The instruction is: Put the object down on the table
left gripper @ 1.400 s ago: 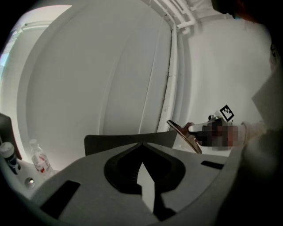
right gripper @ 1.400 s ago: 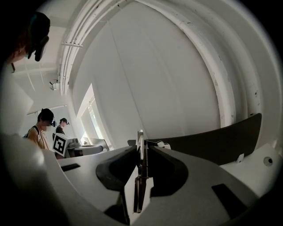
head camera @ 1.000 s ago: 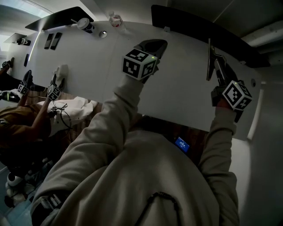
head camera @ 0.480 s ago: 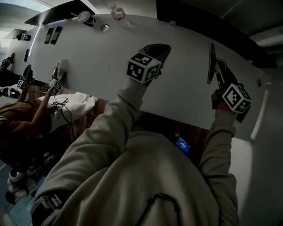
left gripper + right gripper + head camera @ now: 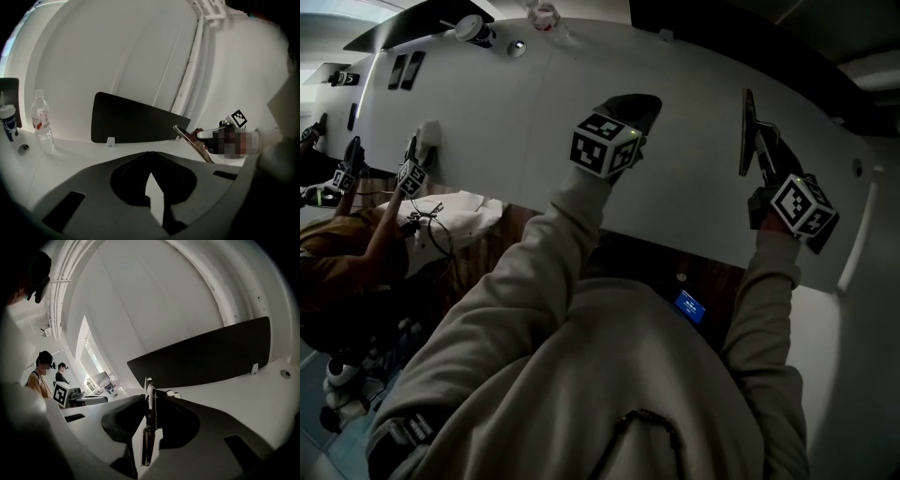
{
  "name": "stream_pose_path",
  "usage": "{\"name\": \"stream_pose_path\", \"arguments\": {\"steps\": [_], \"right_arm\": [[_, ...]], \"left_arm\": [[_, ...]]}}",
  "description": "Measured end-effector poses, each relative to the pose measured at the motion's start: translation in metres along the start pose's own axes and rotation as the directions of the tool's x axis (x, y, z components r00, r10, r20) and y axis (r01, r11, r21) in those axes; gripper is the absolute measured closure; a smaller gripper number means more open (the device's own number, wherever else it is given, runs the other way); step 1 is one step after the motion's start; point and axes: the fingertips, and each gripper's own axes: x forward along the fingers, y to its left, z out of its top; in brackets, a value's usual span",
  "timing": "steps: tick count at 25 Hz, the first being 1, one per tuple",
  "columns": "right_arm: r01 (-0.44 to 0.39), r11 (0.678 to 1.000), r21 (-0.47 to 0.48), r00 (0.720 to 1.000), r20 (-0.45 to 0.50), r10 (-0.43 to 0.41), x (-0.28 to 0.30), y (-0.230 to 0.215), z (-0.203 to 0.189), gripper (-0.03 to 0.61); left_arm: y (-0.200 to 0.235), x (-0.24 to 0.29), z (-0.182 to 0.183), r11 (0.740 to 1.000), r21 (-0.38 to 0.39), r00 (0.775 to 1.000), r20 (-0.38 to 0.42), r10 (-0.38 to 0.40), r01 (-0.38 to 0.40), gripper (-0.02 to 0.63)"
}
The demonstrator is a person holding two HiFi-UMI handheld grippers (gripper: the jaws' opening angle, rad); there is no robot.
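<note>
A thin flat dark object (image 5: 746,131) stands on edge over the white table (image 5: 675,187) at the right, and my right gripper (image 5: 761,148) is shut on its lower part. In the right gripper view this object (image 5: 148,425) shows edge-on, clamped between the jaws of my right gripper (image 5: 149,397). From the left gripper view the object (image 5: 192,143) is a slanted brownish slab held by the other gripper. My left gripper (image 5: 636,103) rests over the table's middle, its jaws together and nothing in them; the left gripper (image 5: 150,159) shows only a sliver of table behind its closed tips.
A black divider panel (image 5: 136,124) stands along the table's far edge. At the far left are a water bottle (image 5: 41,119), a cup (image 5: 8,123) and a small round item (image 5: 23,147). Other people with grippers (image 5: 412,173) work at the left.
Both grippers hold nearly the same places; the head view has shifted slightly, so the table sits a little higher in the frame. The object stays upright in the right gripper.
</note>
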Motion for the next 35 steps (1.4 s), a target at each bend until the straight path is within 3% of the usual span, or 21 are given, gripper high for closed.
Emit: {"name": "stream_pose_path", "arguments": {"steps": [35], "right_arm": [[-0.033,0.988,0.148,0.988,-0.143,0.055,0.021,-0.029,-0.132,0.48]], "left_arm": [[-0.019,0.038,-0.121,0.996,-0.092,0.99,-0.139,-0.024,0.011,0.618]]}}
